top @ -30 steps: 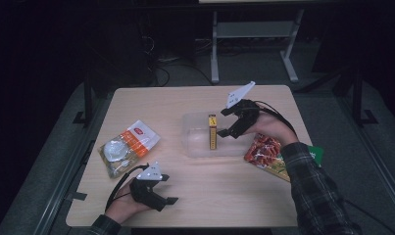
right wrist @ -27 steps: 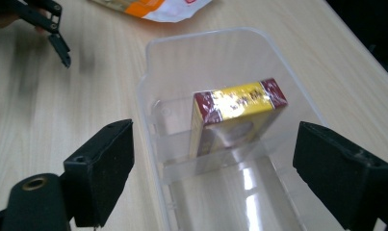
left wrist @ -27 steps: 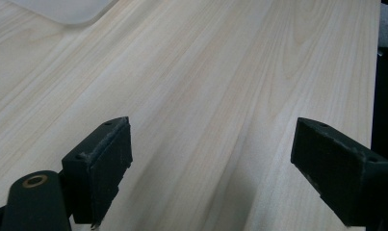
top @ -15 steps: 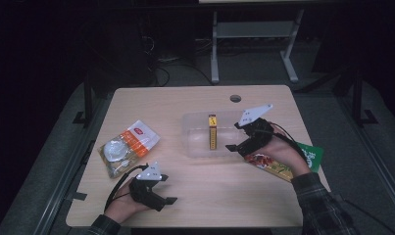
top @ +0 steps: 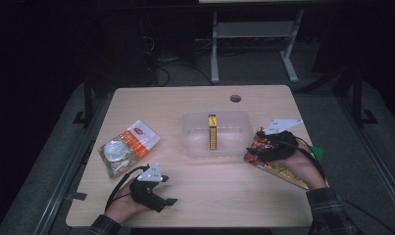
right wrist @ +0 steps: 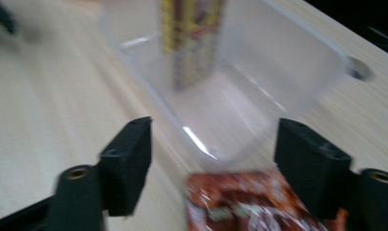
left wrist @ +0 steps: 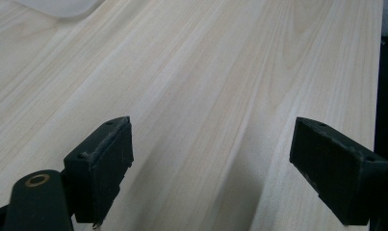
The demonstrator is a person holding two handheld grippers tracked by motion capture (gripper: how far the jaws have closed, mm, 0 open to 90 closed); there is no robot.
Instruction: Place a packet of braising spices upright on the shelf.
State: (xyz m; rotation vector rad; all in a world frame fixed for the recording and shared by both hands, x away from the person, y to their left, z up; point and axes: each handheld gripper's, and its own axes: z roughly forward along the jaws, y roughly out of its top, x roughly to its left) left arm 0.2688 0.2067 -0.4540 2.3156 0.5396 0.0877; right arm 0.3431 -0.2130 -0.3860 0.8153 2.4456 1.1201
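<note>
Glossy red-orange snack packet (right wrist: 244, 202), crinkled foil

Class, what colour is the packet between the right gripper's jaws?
Red-orange packet, clearest in the right gripper view.

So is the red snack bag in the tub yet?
Not yet. The red snack bag lies on the table beside the tub, between the right gripper's jaws.
</note>
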